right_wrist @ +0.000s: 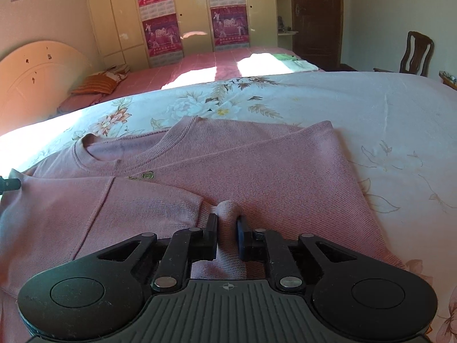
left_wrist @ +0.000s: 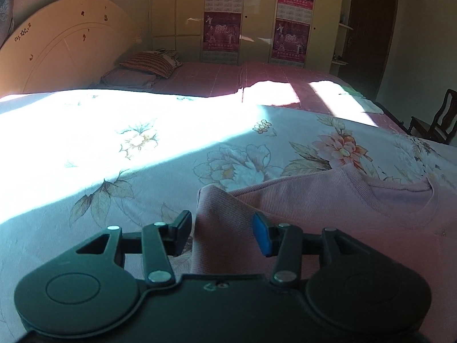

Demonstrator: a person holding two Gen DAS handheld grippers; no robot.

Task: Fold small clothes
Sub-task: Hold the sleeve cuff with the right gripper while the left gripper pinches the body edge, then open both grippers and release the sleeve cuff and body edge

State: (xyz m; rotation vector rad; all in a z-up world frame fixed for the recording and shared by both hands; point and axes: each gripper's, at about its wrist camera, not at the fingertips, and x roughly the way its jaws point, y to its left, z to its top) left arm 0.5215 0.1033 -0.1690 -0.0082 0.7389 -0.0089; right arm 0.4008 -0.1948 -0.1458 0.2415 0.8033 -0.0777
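A pink knit sweater lies on the floral bedsheet, collar to the left and one sleeve folded across its front. My right gripper is shut on a raised fold of the sweater near its lower edge, and the fabric bulges up between the pads. In the left wrist view the same sweater fills the lower right. My left gripper stands open over its left edge. An upright pleat of pink fabric sits loosely between the fingers, and neither pad presses on it.
The floral sheet runs wide to the left in strong sunlight. Beyond it are a pink bed with a striped pillow, folded cloths, a headboard, wardrobes with posters, a wooden chair and a door.
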